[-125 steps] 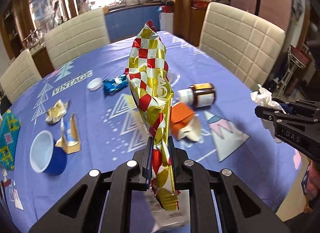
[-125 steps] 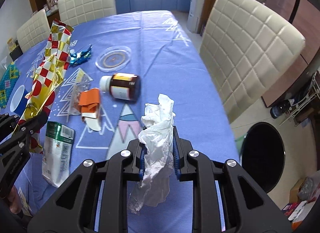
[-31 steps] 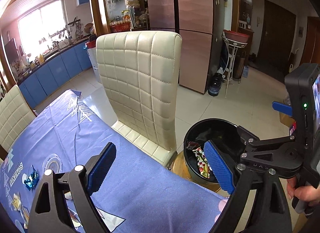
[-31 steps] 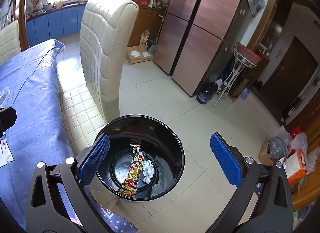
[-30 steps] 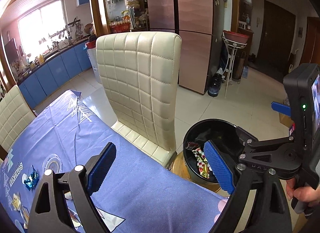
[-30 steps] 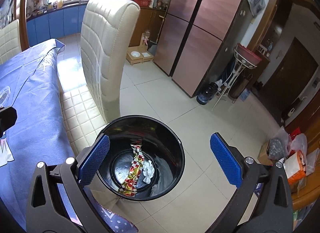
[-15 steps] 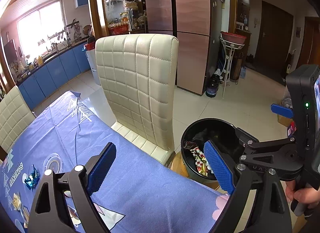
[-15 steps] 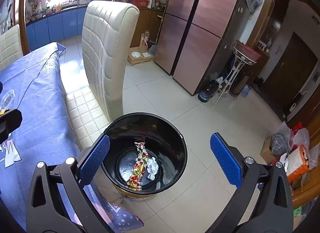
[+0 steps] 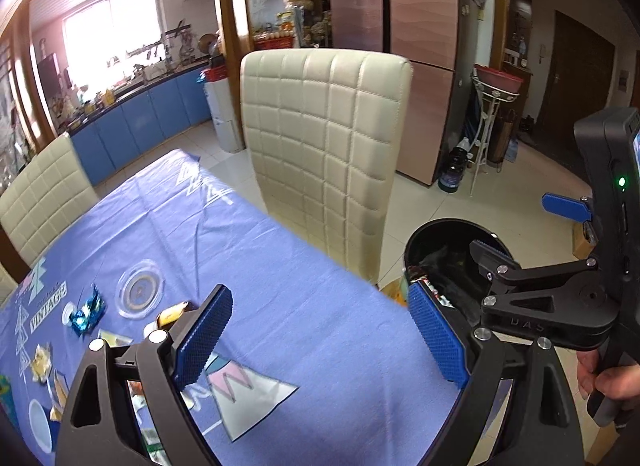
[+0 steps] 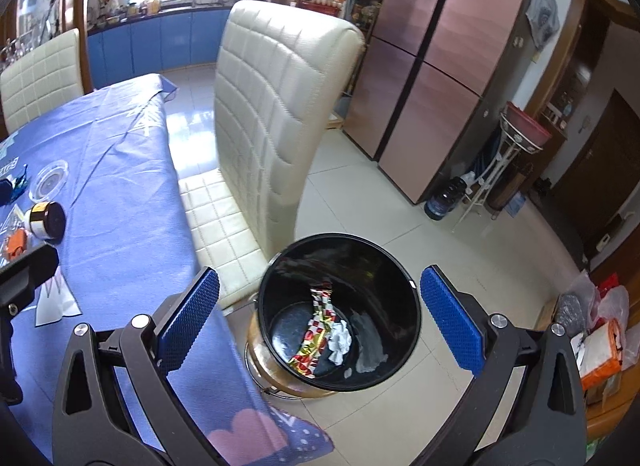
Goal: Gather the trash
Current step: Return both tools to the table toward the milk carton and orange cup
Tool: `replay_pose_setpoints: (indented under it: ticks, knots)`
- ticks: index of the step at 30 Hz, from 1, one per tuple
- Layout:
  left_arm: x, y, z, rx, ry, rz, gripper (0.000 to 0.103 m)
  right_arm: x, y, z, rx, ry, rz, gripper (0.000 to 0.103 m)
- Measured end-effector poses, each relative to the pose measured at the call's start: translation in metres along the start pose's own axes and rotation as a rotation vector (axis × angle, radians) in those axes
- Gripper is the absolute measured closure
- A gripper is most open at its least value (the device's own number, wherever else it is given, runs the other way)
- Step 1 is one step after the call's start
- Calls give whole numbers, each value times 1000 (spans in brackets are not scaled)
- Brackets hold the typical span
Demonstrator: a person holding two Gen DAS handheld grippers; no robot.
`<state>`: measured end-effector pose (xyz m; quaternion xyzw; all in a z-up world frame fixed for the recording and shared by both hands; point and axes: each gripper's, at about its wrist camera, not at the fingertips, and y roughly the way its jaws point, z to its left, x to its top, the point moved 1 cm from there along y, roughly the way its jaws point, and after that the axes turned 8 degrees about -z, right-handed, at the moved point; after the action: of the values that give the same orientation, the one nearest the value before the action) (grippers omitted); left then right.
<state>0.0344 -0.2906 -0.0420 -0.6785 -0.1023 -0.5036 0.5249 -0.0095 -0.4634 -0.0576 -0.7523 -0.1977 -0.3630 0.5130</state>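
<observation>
Right tongs: released, empty, above black bin on floor by the bench corner. Inside the bin: checkered foil wrapper, white tissue. Left tongs: released, empty, over bench edge.

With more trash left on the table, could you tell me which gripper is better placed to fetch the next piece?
Probably the left gripper: it hangs open over the table, facing the wrappers, while the right gripper, also open, faces the bin on the floor.
</observation>
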Motion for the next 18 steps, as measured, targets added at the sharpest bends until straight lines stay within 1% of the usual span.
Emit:
replay_pose_setpoints:
  ticks: [5, 12, 16, 18]
  knots:
    - [-31, -6, 31, 74, -40, 47, 16, 2, 1, 37, 68, -53, -3, 4]
    - [-84, -18, 84, 195, -137, 123, 16, -2, 2, 101, 180, -163, 9, 4]
    - [-107, -30, 110, 264, -186, 139, 16, -6, 0, 134, 239, -210, 11, 4]
    - [-121, -35, 122, 287, -213, 163, 16, -8, -1, 150, 269, -234, 15, 4]
